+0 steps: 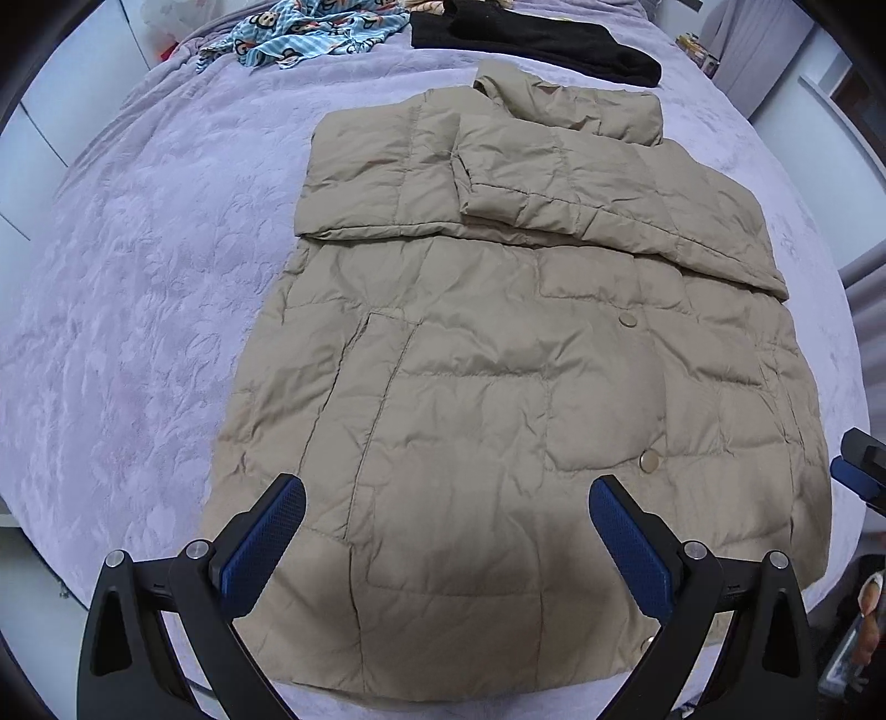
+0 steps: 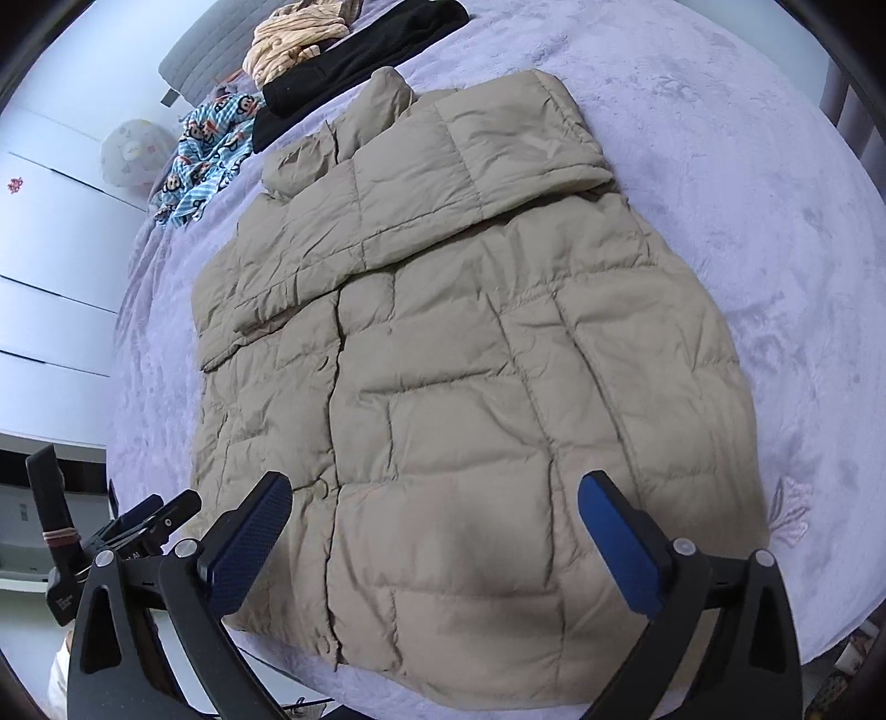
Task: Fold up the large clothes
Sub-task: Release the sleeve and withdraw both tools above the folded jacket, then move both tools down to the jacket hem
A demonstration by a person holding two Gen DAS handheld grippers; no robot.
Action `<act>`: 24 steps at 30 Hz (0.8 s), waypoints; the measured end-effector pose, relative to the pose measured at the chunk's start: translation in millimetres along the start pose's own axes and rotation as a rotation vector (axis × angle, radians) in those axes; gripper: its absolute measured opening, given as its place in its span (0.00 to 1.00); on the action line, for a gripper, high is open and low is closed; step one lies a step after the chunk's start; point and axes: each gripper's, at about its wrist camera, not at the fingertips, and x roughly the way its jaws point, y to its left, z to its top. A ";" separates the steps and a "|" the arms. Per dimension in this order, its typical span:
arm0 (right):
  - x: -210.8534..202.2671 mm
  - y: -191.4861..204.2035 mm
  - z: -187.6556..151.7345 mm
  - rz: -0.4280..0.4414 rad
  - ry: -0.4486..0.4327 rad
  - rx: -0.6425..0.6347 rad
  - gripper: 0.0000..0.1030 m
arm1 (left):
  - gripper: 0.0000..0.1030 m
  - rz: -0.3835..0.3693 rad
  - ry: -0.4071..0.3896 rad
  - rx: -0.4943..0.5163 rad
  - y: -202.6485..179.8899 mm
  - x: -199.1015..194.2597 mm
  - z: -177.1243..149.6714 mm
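Note:
A tan quilted puffer jacket [image 1: 498,360] lies flat on a lilac bedspread [image 1: 138,304], front up, with both sleeves folded across the chest and its collar at the far end. It also shows in the right wrist view [image 2: 470,360]. My left gripper [image 1: 446,531] is open and empty, hovering above the jacket's near hem. My right gripper [image 2: 434,531] is open and empty above the hem further right. The right gripper's blue pad shows at the edge of the left wrist view [image 1: 855,476]; the left gripper shows in the right wrist view [image 2: 138,523].
At the far end of the bed lie a black garment [image 1: 531,39], a blue monkey-print cloth [image 1: 299,33] and a striped beige cloth [image 2: 293,41]. White cupboards [image 2: 50,277] stand to the left. The bed's near edge [image 2: 360,692] is just below the hem.

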 end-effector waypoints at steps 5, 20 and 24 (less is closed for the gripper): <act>-3.9 11.4 -27.2 0.015 -0.007 0.066 1.00 | 0.99 -0.020 -0.015 0.036 14.9 -7.0 -12.4; -19.5 -17.4 -88.0 0.094 0.028 0.306 1.00 | 0.99 -0.031 0.033 -0.031 50.0 -6.9 -69.8; -25.2 -30.6 -96.7 0.109 0.045 0.314 1.00 | 0.99 -0.015 0.047 -0.070 41.8 -4.4 -86.1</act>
